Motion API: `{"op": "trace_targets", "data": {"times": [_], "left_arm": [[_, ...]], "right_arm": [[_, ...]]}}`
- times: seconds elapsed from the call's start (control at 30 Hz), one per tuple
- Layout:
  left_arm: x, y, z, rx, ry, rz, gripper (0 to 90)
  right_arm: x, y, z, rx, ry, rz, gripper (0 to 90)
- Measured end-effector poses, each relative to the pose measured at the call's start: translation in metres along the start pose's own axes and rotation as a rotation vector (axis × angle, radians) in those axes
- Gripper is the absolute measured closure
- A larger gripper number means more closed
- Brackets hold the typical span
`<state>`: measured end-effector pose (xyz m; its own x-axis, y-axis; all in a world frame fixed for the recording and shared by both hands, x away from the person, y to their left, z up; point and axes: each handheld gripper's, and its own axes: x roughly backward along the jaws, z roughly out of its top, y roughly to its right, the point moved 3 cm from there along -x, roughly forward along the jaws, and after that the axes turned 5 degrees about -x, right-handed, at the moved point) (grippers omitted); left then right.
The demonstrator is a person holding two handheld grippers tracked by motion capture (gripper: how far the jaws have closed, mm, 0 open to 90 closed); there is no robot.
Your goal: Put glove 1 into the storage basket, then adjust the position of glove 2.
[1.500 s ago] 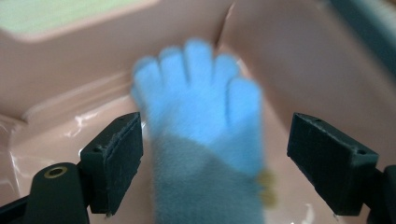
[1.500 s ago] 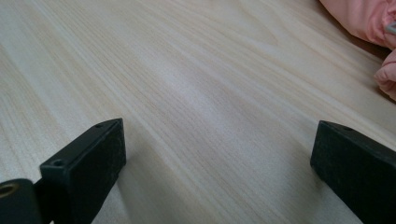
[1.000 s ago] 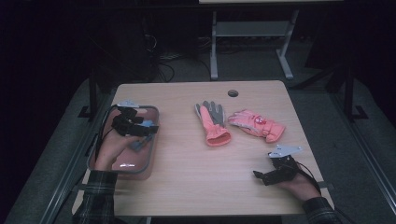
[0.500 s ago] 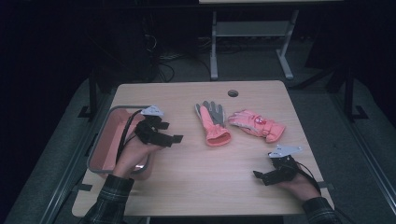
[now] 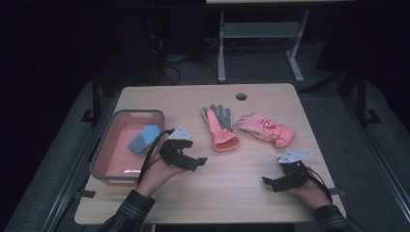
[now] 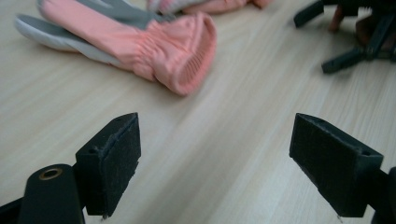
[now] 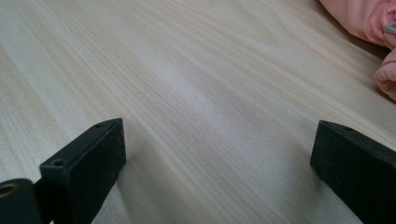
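Note:
A pink and grey glove (image 5: 220, 126) lies mid-table, its cuff toward me; it appears large in the left gripper view (image 6: 140, 44). A second pink glove (image 5: 265, 129) lies to its right, and its edge shows in the right gripper view (image 7: 373, 23). A blue glove (image 5: 143, 138) rests inside the pink bin (image 5: 104, 157). My left gripper (image 5: 196, 162) hovers open just right of the bin, pointing toward the pink and grey glove, jaws (image 6: 215, 163) empty. My right gripper (image 5: 270, 182) rests open on the table at the front right, nothing between its jaws (image 7: 219, 163).
The wooden table (image 5: 232, 193) has a round cable hole (image 5: 241, 96) near its far edge. Metal frame legs (image 5: 221, 43) and cables sit on the dark floor beyond. The other gripper (image 6: 355, 32) shows at the top right of the left gripper view.
My left gripper has lifted out of the bin and moved right over the table, leaving the blue glove in the bin. The right gripper has stayed put.

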<state>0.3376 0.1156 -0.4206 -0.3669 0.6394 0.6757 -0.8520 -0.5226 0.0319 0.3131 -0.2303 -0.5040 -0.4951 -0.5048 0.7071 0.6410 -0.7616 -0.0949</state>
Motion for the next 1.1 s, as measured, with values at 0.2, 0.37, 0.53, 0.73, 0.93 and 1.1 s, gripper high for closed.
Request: {"op": "trace_targets", "data": {"times": [0.2,0.37,0.53,0.73,0.93,1.1], "left_arm": [[-0.017,0.010,-0.019,-0.045,-0.053,0.006,15.9],[-0.026,0.015,-0.032,-0.072,-0.093,0.009,15.8],[-0.031,0.018,-0.045,-0.090,-0.095,0.018,15.4],[-0.029,0.017,-0.062,-0.088,-0.095,0.013,14.4],[-0.031,0.017,-0.071,-0.116,-0.098,0.013,13.1],[-0.030,0.018,-0.077,-0.121,-0.045,0.005,12.4]], "right_arm": [[0.000,-0.001,0.000,-0.013,0.001,-0.009,2.7],[0.000,-0.001,0.000,-0.016,0.002,-0.016,2.5],[0.001,-0.002,0.001,-0.011,-0.016,-0.016,2.7],[0.007,-0.002,0.008,-0.034,-0.040,0.006,23.9],[0.009,-0.007,0.026,-0.039,-0.036,0.037,51.6],[0.007,-0.015,0.044,-0.042,-0.026,0.060,72.0]]}}
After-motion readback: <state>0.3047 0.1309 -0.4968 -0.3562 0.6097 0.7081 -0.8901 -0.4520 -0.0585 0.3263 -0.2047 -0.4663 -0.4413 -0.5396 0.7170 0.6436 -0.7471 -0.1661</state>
